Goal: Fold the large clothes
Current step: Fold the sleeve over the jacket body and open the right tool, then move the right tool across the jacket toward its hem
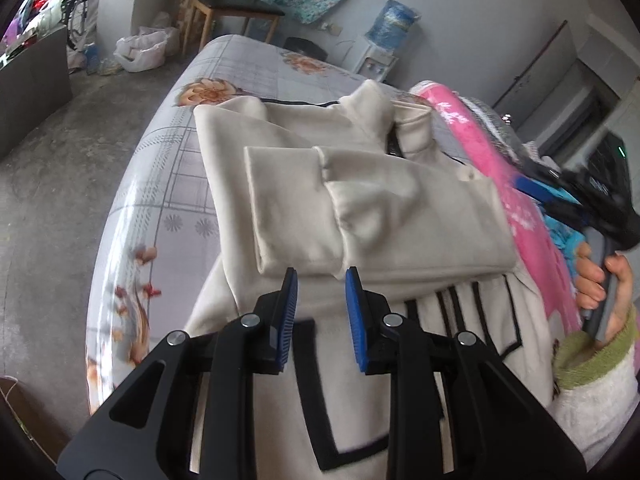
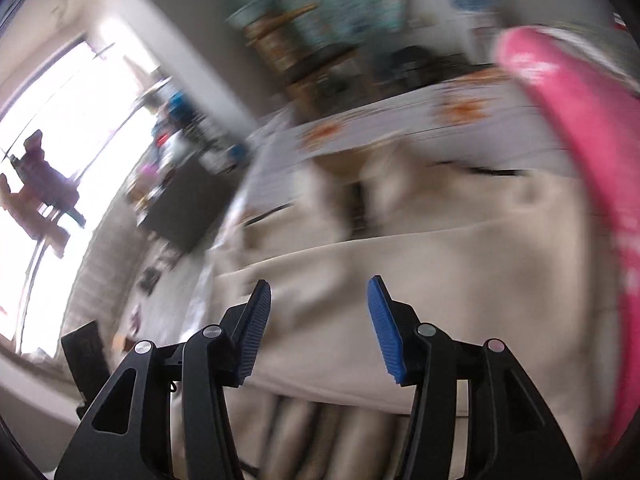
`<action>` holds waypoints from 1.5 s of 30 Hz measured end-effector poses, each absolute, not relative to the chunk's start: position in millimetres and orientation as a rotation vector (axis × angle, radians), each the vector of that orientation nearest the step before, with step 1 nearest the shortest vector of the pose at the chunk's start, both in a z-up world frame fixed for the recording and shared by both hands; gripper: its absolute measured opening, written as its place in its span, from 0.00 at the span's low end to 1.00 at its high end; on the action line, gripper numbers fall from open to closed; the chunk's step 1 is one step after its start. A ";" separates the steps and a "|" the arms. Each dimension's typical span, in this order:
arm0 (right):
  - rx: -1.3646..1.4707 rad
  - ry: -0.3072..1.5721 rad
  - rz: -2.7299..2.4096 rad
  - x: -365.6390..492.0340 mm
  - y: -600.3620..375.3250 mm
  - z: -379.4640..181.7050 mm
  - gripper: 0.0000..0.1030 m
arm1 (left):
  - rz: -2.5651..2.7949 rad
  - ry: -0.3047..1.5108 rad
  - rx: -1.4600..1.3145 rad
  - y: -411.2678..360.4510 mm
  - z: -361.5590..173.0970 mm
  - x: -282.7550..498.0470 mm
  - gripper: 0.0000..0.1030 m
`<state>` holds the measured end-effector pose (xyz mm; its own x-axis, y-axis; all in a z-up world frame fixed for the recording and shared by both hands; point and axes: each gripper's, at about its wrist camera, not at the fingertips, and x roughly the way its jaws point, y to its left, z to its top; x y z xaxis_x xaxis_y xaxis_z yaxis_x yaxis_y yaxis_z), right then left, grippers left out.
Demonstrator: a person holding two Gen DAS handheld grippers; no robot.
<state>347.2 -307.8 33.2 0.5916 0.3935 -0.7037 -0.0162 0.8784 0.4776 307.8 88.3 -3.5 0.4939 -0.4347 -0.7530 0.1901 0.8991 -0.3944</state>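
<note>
A cream jacket with black trim (image 1: 312,148) lies on the bed, both sleeves folded across its body. My left gripper (image 1: 320,274) is open and empty, its blue pads just short of the folded sleeves' near edge. My right gripper (image 2: 320,286) is open and empty above the same jacket (image 2: 440,272), which is blurred in the right wrist view. The right gripper's body, held in a hand, shows at the right of the left wrist view (image 1: 600,208).
The bed has a grey floral sheet (image 1: 168,184). A pink blanket (image 1: 496,152) lies along the jacket's right side. A chair (image 1: 236,8), a white bag (image 1: 140,50) and a water dispenser (image 1: 380,52) stand beyond the bed on the concrete floor.
</note>
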 end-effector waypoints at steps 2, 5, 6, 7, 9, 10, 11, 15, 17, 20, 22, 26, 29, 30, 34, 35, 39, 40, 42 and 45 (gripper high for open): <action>0.462 0.896 0.149 343.2 -345.4 32.6 0.48 | -0.357 0.990 -0.258 85.7 -7.0 316.3 0.23; 0.497 0.897 0.029 349.8 -392.3 21.8 0.48 | -0.304 1.010 -0.209 78.1 -15.1 328.5 0.23; 0.509 0.915 -0.010 353.1 -406.5 13.8 0.48 | -0.291 1.014 -0.199 75.9 -18.0 331.9 0.23; 0.514 0.930 -0.027 355.4 -413.5 7.7 0.48 | -0.284 1.018 -0.194 74.5 -19.9 333.9 0.23; 0.516 0.983 -0.047 362.5 -424.2 -10.3 0.48 | -0.271 1.024 -0.183 71.8 -23.4 337.8 0.23; 0.509 1.010 -0.063 367.2 -425.9 -19.4 0.48 | -0.266 1.024 -0.178 70.4 -24.2 339.3 0.23; 0.503 1.034 -0.076 372.5 -424.5 -28.6 0.48 | -0.262 1.022 -0.171 69.0 -24.7 340.4 0.23; 0.466 1.096 -0.089 385.9 -421.2 -56.4 0.48 | -0.258 1.021 -0.158 64.6 -26.0 341.6 0.23; 0.435 1.088 -0.077 388.1 -418.8 -58.2 0.31 | -0.265 1.019 -0.158 62.6 -26.5 341.9 0.23; 0.444 1.050 -0.047 386.8 -419.3 -51.2 0.07 | -0.284 1.014 -0.152 58.2 -26.3 340.5 0.21; 0.462 1.005 -0.039 381.5 -423.4 -40.7 0.06 | -0.301 1.009 -0.153 55.3 -25.1 340.0 0.20; 0.498 0.974 -0.079 375.0 -437.7 -40.2 0.06 | -0.307 1.007 -0.140 48.7 -24.0 341.1 0.20; 0.485 0.973 -0.198 370.6 -456.6 -46.3 0.04 | -0.295 1.018 -0.123 44.1 -27.9 341.9 0.20; 0.484 0.973 -0.204 367.0 -461.8 -46.0 0.04 | -0.294 1.019 -0.120 43.6 -28.9 342.1 0.20; 0.393 0.954 -0.071 343.6 -450.9 -22.6 0.06 | -0.299 1.017 -0.126 45.1 -30.1 341.9 0.20; 0.292 0.954 -0.019 332.5 -434.9 -12.3 0.14 | -0.298 1.016 -0.129 46.2 -30.0 342.1 0.20; 0.020 0.985 0.150 294.1 -387.5 -5.9 0.45 | -0.287 1.008 -0.143 52.2 -30.0 343.1 0.20; -0.039 1.004 0.166 287.4 -377.1 -9.5 0.45 | -0.282 1.005 -0.147 53.8 -30.2 343.0 0.20; -0.158 1.046 0.185 277.3 -360.1 -21.1 0.46 | -0.271 1.003 -0.154 56.0 -30.3 342.5 0.20; -0.315 1.082 0.124 273.7 -346.9 -44.2 0.46 | -0.258 1.000 -0.149 55.6 -29.8 342.3 0.20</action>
<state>273.7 -346.9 -44.2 0.4678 -0.0539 -0.8822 -0.2515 0.9488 -0.1914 342.3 55.6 -29.8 0.5129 -0.2818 -0.8108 0.1458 0.9595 -0.2412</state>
